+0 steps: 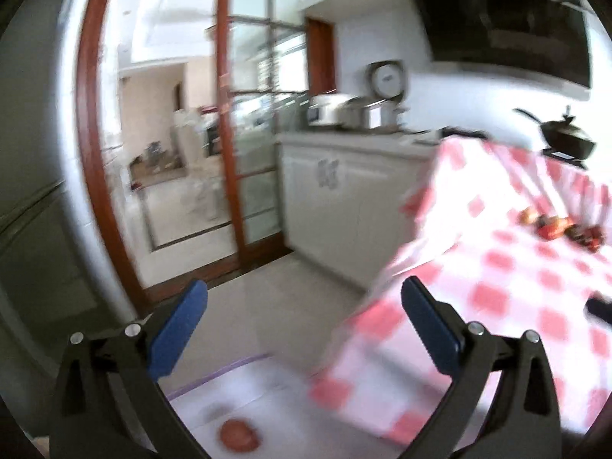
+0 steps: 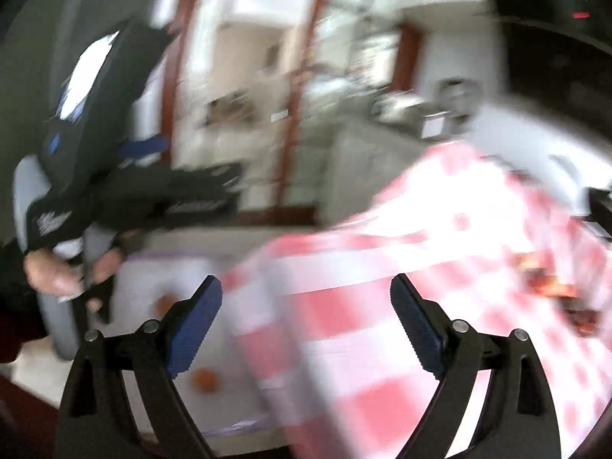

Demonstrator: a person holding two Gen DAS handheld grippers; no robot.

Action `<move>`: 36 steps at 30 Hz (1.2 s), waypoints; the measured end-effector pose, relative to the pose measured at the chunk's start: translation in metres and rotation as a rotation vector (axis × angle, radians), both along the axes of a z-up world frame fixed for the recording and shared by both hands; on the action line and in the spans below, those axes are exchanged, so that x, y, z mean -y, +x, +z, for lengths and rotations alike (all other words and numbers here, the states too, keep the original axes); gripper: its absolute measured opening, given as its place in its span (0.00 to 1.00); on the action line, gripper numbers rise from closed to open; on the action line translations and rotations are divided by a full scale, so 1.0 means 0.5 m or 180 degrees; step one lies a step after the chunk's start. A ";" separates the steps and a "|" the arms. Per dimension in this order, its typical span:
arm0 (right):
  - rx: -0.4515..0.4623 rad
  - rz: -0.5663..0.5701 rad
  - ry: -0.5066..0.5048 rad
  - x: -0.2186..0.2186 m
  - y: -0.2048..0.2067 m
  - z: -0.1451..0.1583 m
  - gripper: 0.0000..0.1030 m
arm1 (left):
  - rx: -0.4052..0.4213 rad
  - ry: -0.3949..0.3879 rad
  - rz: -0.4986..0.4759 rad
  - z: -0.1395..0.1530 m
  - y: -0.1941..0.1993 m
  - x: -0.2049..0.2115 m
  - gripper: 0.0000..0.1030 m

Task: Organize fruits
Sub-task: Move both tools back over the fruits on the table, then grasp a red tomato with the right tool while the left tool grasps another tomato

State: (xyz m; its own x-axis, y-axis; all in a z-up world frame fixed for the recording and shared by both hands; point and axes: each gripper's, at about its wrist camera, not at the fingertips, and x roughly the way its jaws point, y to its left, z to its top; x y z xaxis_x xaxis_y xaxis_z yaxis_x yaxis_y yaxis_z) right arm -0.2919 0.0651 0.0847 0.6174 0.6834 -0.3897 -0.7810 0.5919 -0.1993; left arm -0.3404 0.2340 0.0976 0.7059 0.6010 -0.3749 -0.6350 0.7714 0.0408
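Both views are blurred by motion. My left gripper [image 1: 304, 310] is open and empty, above the left edge of a table with a red-and-white checked cloth [image 1: 508, 298]. A cluster of small red and orange fruits [image 1: 554, 227] lies far right on the cloth. A white tray [image 1: 275, 394] lies low at the left of the table and holds a round red-orange fruit [image 1: 239, 434]. My right gripper [image 2: 306, 306] is open and empty over the same table edge. The right wrist view shows the tray [image 2: 183, 275] with two orange fruits [image 2: 206, 380], the fruit cluster [image 2: 550, 283] and my left gripper [image 2: 134, 191] in a hand.
A white kitchen counter [image 1: 344, 145] with steel pots [image 1: 344, 113] stands behind the table. A black wok [image 1: 566, 139] sits at the far right under a black hood [image 1: 508, 26]. A wood-framed glass door [image 1: 229, 134] is at the left. A dark object [image 1: 600, 308] lies on the cloth.
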 end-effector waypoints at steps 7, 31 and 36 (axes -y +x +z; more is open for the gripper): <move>-0.0150 -0.1432 0.0581 0.249 0.226 0.058 0.84 | -0.0206 -0.0088 -0.1160 0.031 0.256 0.179 0.99; -0.1809 -0.2522 0.0160 0.498 0.890 -0.149 0.67 | -0.0436 -0.1901 -0.1813 -0.166 0.744 0.266 0.98; -0.1847 -0.2514 -0.0110 0.460 0.964 -0.162 0.54 | -0.0434 -0.1910 -0.1803 -0.159 0.740 0.259 0.98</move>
State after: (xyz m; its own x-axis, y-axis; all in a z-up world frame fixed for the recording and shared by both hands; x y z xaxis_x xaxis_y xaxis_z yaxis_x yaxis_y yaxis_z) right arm 0.1899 -0.1649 0.0036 0.5984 0.1384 -0.7892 -0.1449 0.9874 0.0634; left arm 0.0297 0.1044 0.0181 0.7664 -0.1601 -0.6221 -0.1639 0.8876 -0.4304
